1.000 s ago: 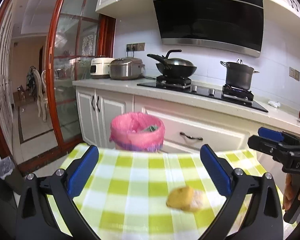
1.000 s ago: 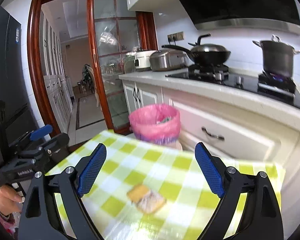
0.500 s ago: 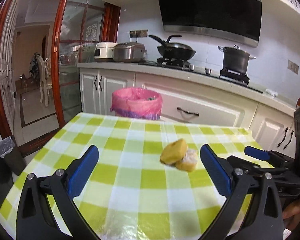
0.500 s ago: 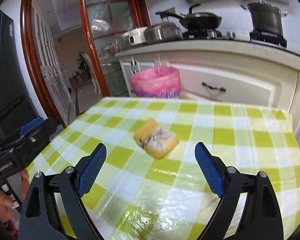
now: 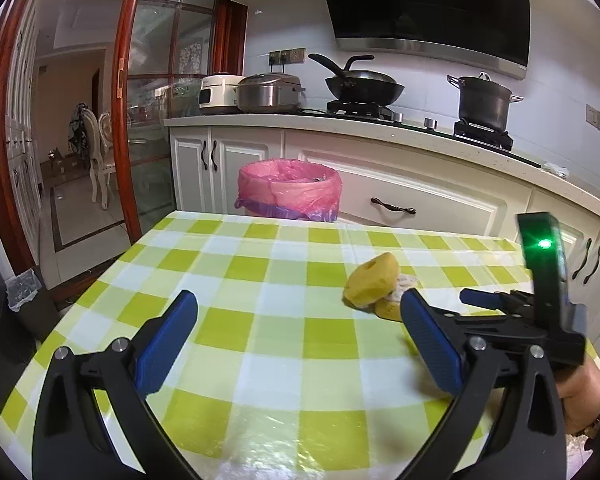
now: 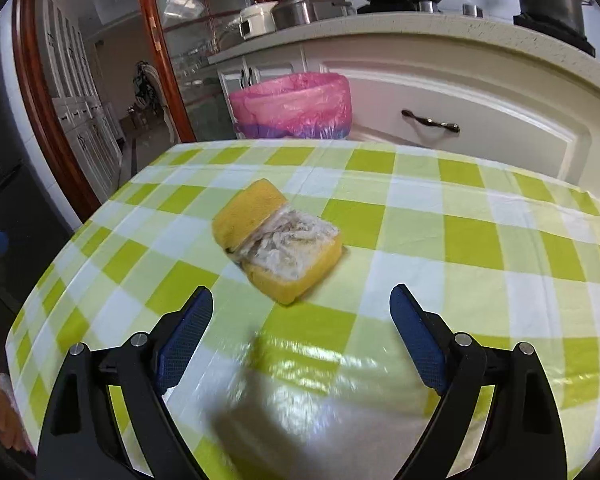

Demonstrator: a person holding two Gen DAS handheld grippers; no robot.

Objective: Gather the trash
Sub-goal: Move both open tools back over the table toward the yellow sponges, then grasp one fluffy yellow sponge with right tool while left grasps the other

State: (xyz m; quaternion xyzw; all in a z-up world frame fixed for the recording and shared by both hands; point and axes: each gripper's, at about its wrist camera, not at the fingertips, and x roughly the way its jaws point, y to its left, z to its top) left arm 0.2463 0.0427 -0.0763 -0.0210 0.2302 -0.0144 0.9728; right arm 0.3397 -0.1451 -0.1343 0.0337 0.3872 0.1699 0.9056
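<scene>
A torn yellow sponge [image 6: 278, 240] with frayed white stuffing lies on the green-and-white checked tablecloth [image 6: 440, 232]; it also shows in the left wrist view, the sponge [image 5: 372, 282] right of centre. My right gripper [image 6: 300, 320] is open, low over the cloth, just short of the sponge. My left gripper [image 5: 300, 332] is open with nothing between its fingers, the sponge beyond its right finger. The right gripper [image 5: 496, 300] enters the left wrist view from the right, held by a hand. A bin with a pink bag [image 5: 288, 190] stands past the table's far edge.
White kitchen cabinets [image 5: 420, 208] and a counter run behind the table, with a wok [image 5: 360, 86], a pot [image 5: 484, 102] and rice cookers [image 5: 268, 92] on top. A glass door with a red frame [image 5: 156, 120] is at the left. The table's edges drop off near both grippers.
Both grippers have dropped lower and closer to the table. The sponge now looms larger just ahead of the right gripper. Both stay open.
</scene>
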